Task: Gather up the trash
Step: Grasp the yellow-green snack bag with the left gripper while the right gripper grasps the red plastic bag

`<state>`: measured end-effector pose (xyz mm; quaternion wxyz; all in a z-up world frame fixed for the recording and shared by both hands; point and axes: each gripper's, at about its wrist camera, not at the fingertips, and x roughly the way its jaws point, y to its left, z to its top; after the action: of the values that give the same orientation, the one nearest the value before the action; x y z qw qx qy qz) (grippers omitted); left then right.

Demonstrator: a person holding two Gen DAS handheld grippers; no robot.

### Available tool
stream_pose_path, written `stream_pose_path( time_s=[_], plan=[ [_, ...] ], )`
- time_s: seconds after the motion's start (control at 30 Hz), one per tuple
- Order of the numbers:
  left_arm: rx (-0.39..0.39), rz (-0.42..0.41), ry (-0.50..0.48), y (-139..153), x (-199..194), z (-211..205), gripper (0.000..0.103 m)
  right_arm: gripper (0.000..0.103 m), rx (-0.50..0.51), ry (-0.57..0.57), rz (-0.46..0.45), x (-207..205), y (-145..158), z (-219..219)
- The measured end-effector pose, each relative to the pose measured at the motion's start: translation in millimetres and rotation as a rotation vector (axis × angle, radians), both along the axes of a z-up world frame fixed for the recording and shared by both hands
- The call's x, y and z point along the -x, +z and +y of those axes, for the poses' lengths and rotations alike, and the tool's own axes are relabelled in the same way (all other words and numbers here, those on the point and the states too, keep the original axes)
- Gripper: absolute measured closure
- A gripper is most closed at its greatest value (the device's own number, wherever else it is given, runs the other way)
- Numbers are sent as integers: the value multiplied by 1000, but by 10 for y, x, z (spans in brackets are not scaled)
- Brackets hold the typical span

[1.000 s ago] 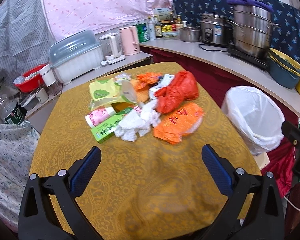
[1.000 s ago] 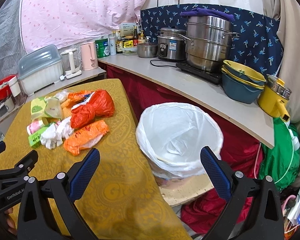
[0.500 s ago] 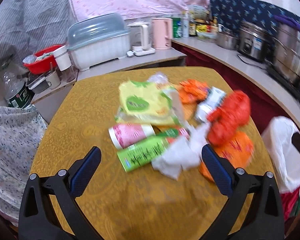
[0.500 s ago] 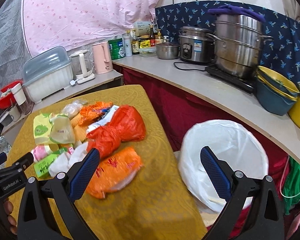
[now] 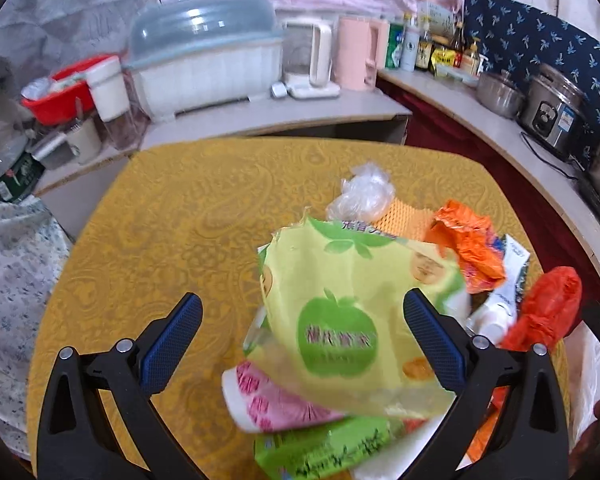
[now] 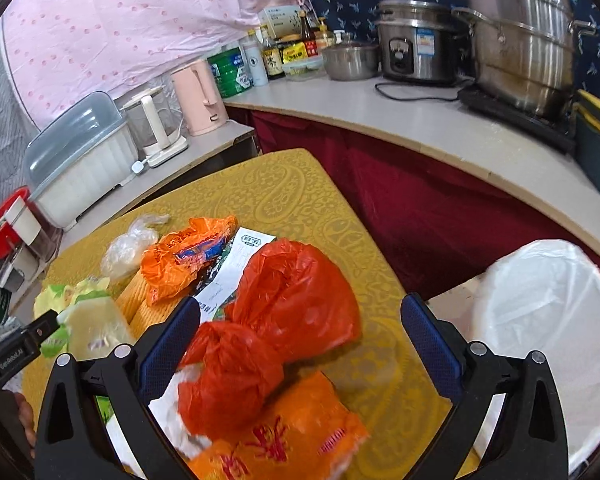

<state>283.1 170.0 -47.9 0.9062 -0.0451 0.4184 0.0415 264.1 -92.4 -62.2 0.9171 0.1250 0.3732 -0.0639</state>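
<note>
I hold my left gripper point(image 5: 302, 342) and right gripper point(image 6: 300, 344) spread wide over the crumpled trash pile point(image 6: 236, 320) on the yellow table point(image 5: 204, 208): yellow-green wrapper point(image 5: 340, 320), knotted red bag point(image 6: 276, 328).

The left gripper point(image 5: 302, 344), jaws wide, hangs over a yellow-green wrapper point(image 5: 352, 320) near the table's point(image 5: 172, 220) right edge.

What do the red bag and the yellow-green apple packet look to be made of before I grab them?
The red bag: thin plastic film, glossy and finely crinkled, knotted into two lobes, likely soft and compressible. The yellow-green apple packet: printed plastic wrapper, smooth, part clear at its lower edge, torn along the top; probably light and floppy. Both grippers, left and right, are open.
</note>
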Motion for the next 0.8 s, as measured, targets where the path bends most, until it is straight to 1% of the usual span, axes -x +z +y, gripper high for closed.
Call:
stream_pose_path(
  time_s=[0.07, 0.17, 0.2, 0.23, 0.27, 0.33, 0.37, 0.4, 0.43, 0.47, 0.5, 0.53, 0.57, 0.6, 0.73, 0.8],
  plan=[
    [30, 16, -13, -76, -73, 27, 7, 9, -22, -2, 22, -88, -111, 16],
    [61, 11, -26, -124, -106, 52, 10, 23, -44, 0, 52, -185, -247, 35],
    [72, 8, -31, -131, -109, 57, 17, 33, -58, 3, 60, -200, -288, 36],
    [82, 8, -44, -138, -105, 54, 25, 41, -69, 6, 63, -220, -314, 36],
    [87, 8, -53, -142, -106, 51, 30, 42, -79, 7, 63, -222, -326, 39],
    [90, 4, -59, -134, -110, 47, 45, 49, -87, 13, 48, -196, -323, 59],
    [91, -2, -58, -123, -96, 46, 50, 51, -89, 17, 44, -191, -315, 62],
    [91, -6, -60, -110, -82, 38, 59, 56, -88, 25, 35, -165, -291, 80],
    [90, -7, -61, -96, -71, 28, 67, 65, -85, 28, 27, -143, -266, 92],
    [93, -11, -65, -76, -59, 19, 73, 70, -76, 30, 15, -115, -233, 103],
    [97, -14, -72, -60, -44, 9, 88, 72, -72, 35, 5, -89, -195, 107],
    [97, -13, -74, -46, -32, -1, 93, 77, -75, 37, -7, -62, -159, 102],
    [101, -15, -77, -22, -9, -14, 93, 79, -81, 41, -17, -39, -121, 90],
    [104, -22, -79, 6, 18, -24, 97, 81, -83, 43, -23, -22, -87, 79],
    [102, -59, -91, 183, 173, -80, 98, 83, -76, 44, -63, 116, 109, 38],
    [101, -78, -100, 292, 248, -114, 98, 84, -74, 39, -94, 232, 255, 5]
  ],
)
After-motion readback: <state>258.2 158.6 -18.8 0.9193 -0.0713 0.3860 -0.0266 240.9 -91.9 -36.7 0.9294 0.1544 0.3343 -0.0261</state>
